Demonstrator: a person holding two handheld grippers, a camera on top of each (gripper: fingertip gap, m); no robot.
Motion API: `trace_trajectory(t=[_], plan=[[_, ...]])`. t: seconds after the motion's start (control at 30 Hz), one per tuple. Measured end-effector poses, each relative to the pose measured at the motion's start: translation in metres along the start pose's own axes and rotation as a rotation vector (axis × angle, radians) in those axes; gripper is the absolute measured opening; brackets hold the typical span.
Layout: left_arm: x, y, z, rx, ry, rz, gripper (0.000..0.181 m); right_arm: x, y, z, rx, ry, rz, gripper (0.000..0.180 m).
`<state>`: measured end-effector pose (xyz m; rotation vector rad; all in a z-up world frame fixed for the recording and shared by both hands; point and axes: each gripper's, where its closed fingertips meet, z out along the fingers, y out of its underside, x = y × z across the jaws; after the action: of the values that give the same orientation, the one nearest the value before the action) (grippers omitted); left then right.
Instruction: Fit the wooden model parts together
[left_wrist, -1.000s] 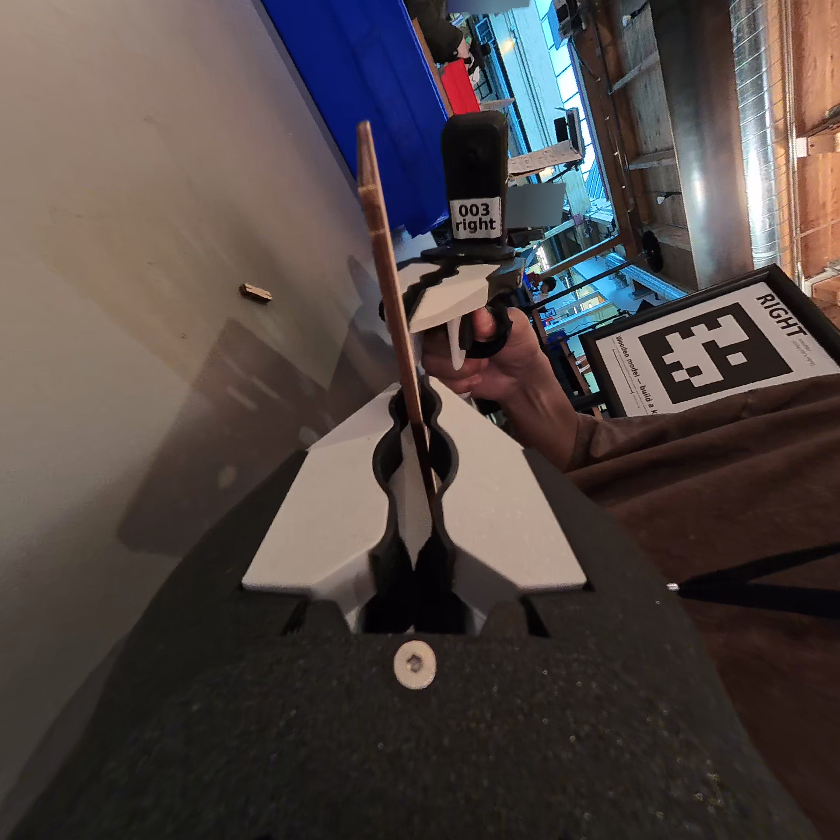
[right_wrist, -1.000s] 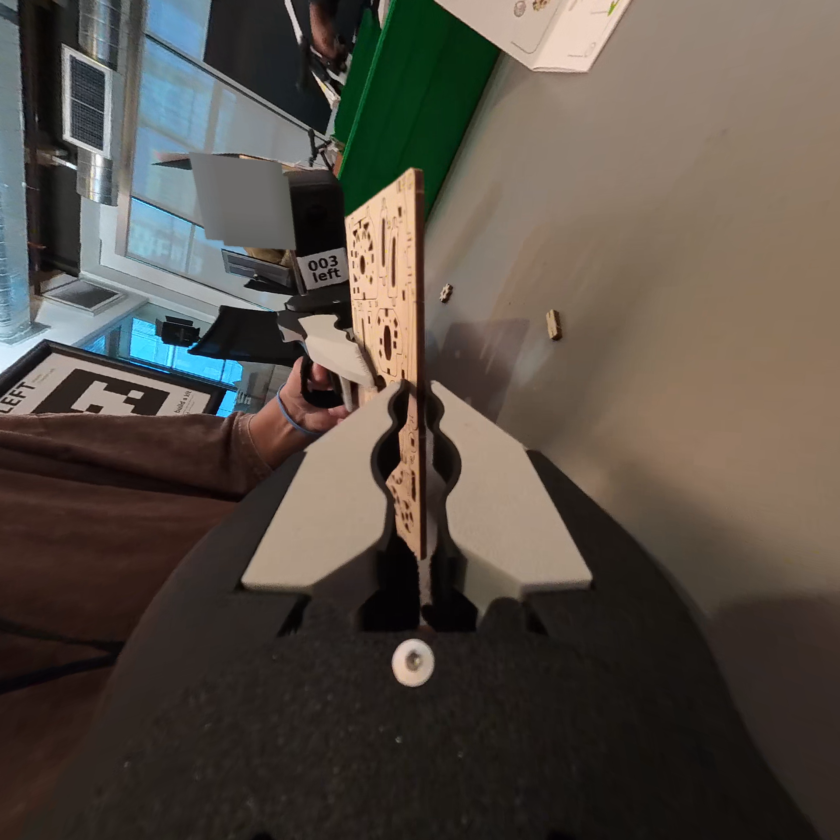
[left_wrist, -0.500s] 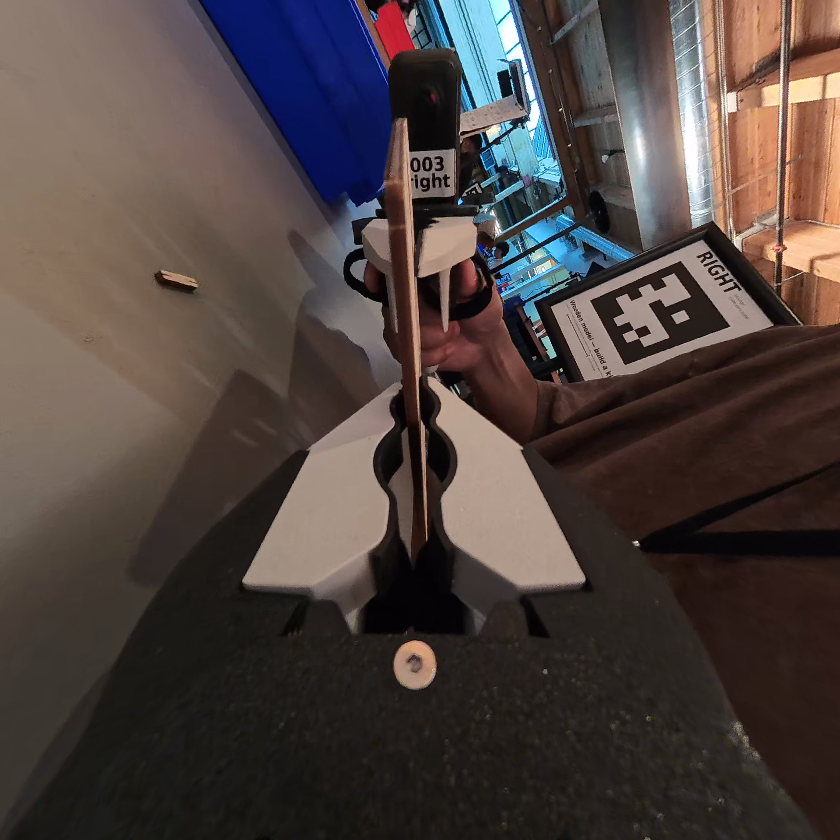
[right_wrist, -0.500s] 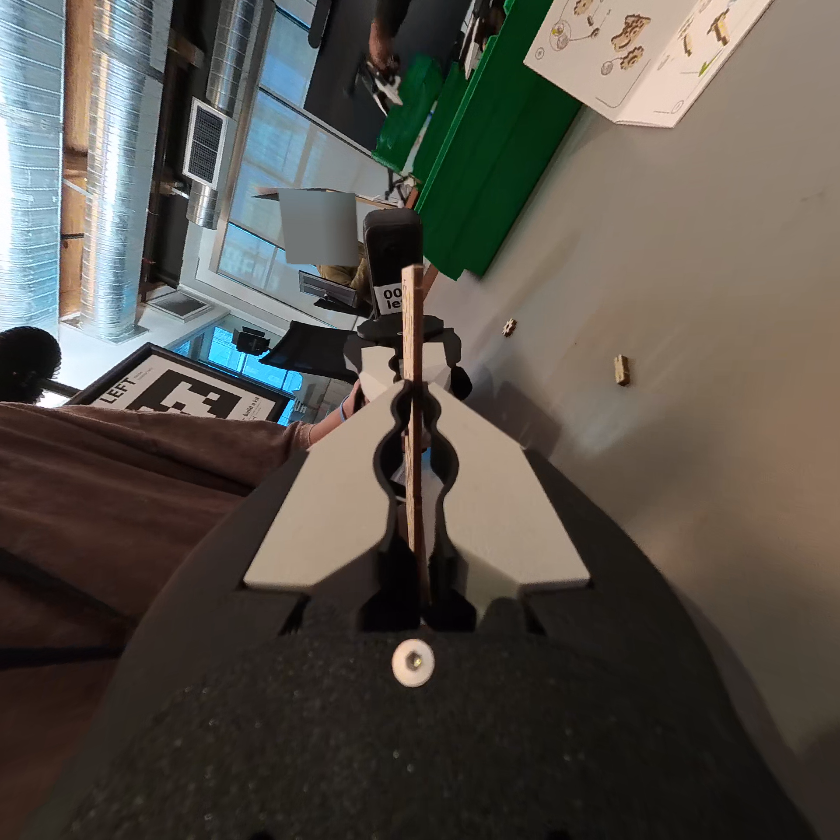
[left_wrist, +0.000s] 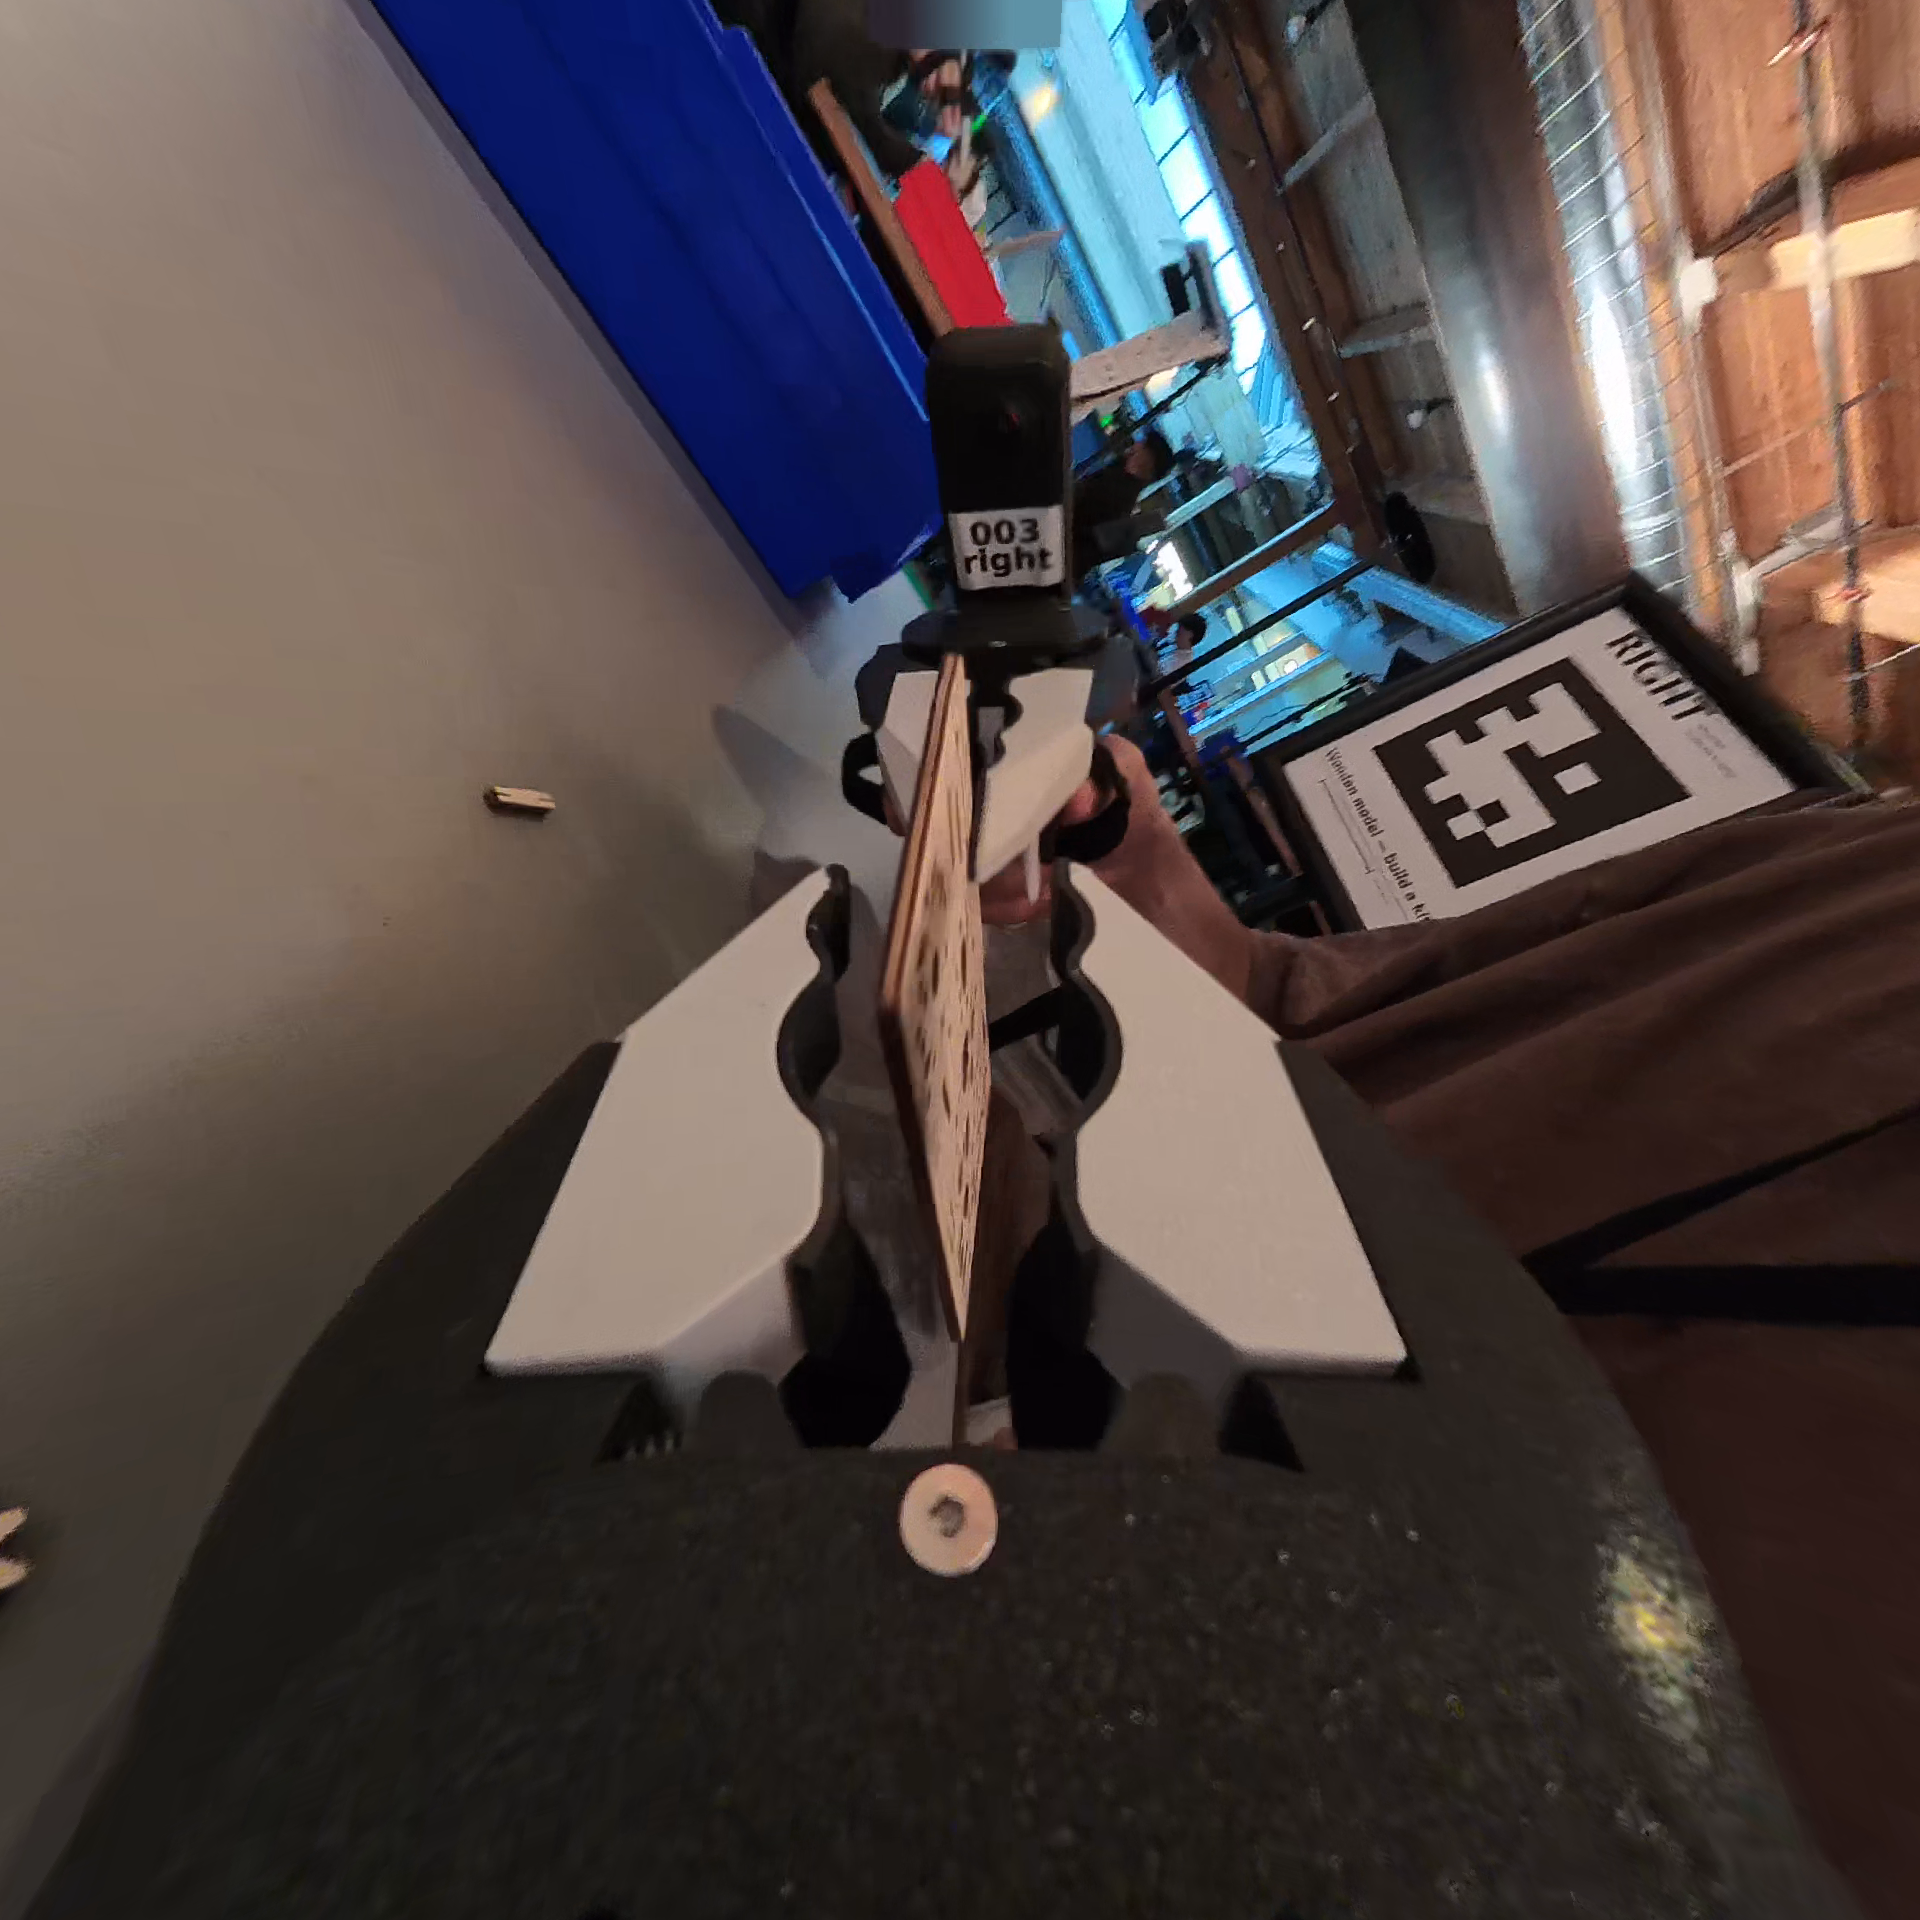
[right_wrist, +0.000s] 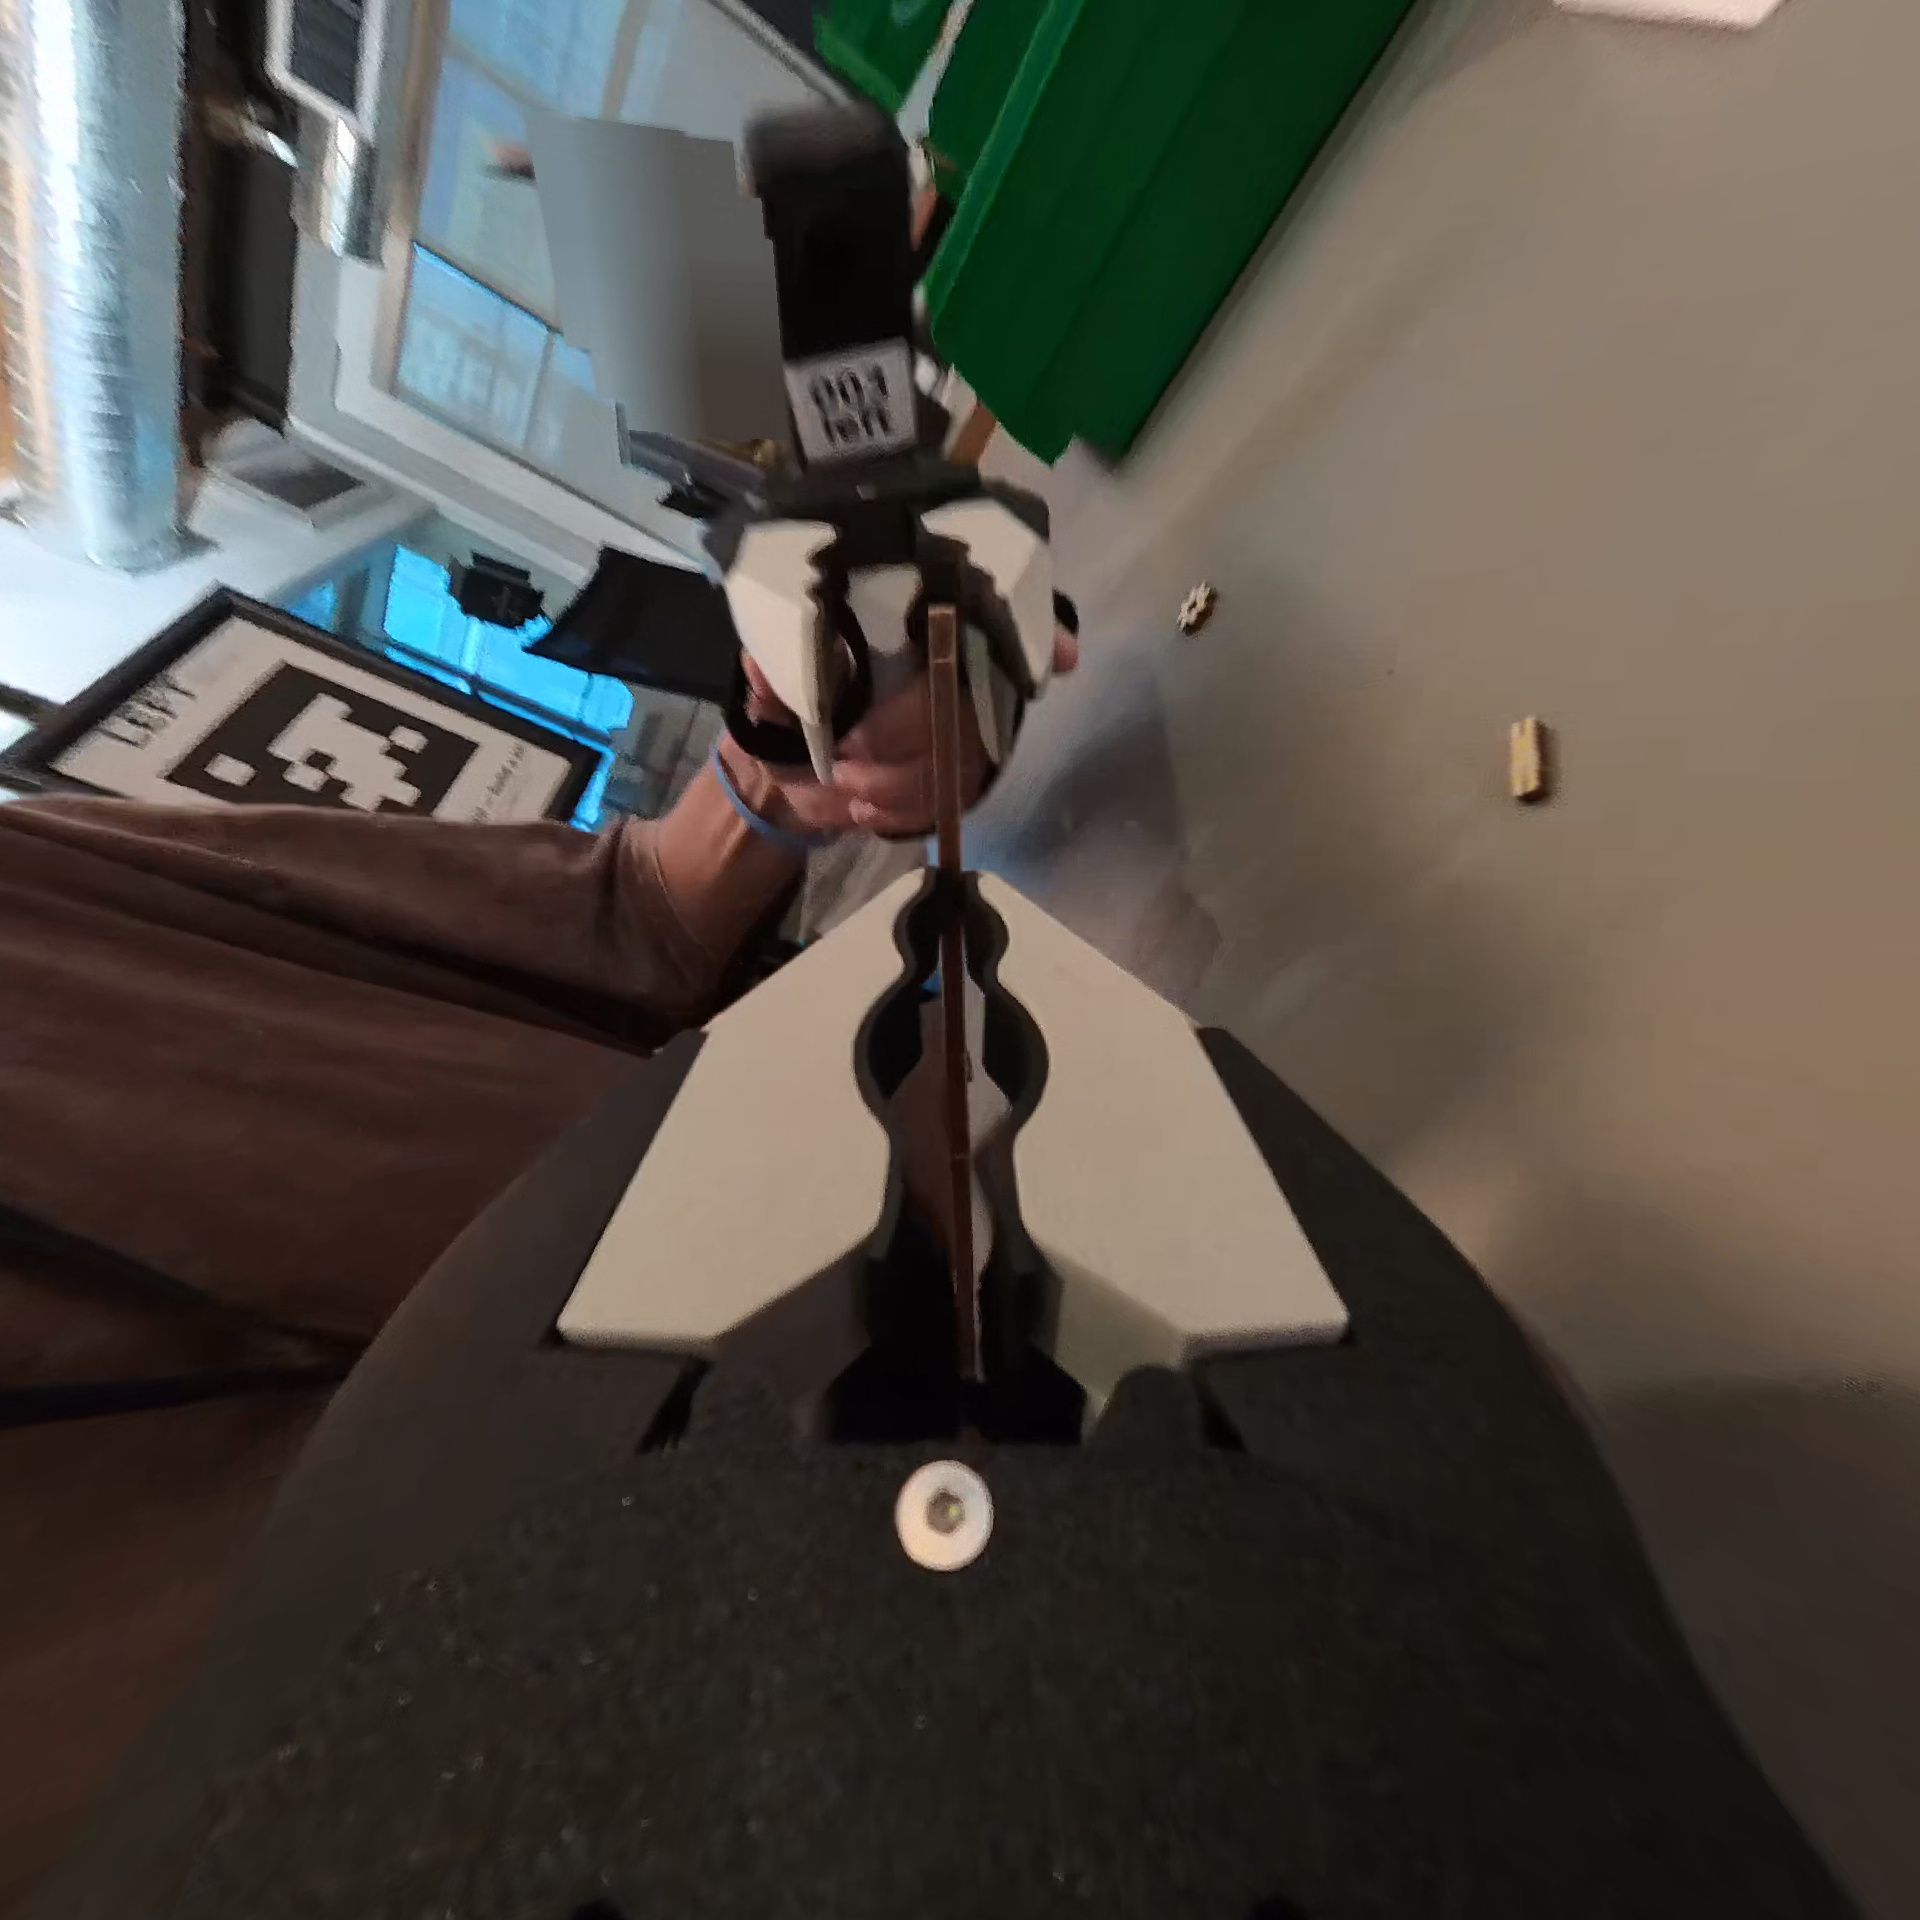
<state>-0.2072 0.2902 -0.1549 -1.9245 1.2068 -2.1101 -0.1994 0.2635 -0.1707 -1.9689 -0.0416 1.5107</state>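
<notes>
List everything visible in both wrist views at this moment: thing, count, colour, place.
wooden sheet: one, tan, laser-cut, between both grippers, off the table
small wooden pieces: at least three, pale, loose on the table
table: one, grey
blue bins: blue, table's far edge, left wrist view
green bins: green, right wrist view
framed marker signs: two, black and white, one in each view
left gripper: white fingers, open around the sheet
right gripper: shut on the sheet
sleeves: brown

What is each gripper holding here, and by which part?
The right gripper clamps the thin laser-cut wooden sheet along one edge. The left gripper is open around its opposite end, not gripping.
</notes>
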Motion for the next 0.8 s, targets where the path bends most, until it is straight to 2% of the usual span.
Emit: trace_trajectory(t=[0.03, 0.17, 0.37, 0.43, 0.5, 0.57, 0.73, 0.8], plan=[[0.000, -0.001, -0.002, -0.019, -0.023, 0.018, 0.039, 0.001, 0.004, 0.005, -0.035, 0.014, -0.014, 0.003], [0.005, -0.001, -0.011, -0.163, -0.112, 0.099, 0.036, -0.004, 0.017, 0.024, -0.145, 0.029, -0.064, 0.002], [0.003, 0.021, -0.017, -0.566, -0.195, 0.135, 0.031, -0.012, 0.024, 0.038, -0.223, 0.032, -0.103, 0.003], [0.004, 0.023, -0.017, -0.636, -0.176, 0.105, 0.022, -0.013, 0.027, 0.041, -0.246, 0.036, -0.109, 0.003], [0.006, 0.026, -0.017, -0.698, -0.144, 0.075, 0.005, -0.010, 0.031, 0.043, -0.273, 0.053, -0.118, 0.003], [0.006, 0.035, -0.022, -0.777, -0.136, 0.052, 0.004, -0.011, 0.035, 0.045, -0.289, 0.046, -0.118, 0.003], [0.008, 0.037, -0.025, -0.781, -0.099, 0.052, 0.008, -0.012, 0.034, 0.044, -0.288, 0.028, -0.118, 0.002], [0.006, 0.039, -0.026, -0.771, -0.094, 0.063, 0.003, -0.011, 0.034, 0.043, -0.288, 0.027, -0.112, 0.003]])
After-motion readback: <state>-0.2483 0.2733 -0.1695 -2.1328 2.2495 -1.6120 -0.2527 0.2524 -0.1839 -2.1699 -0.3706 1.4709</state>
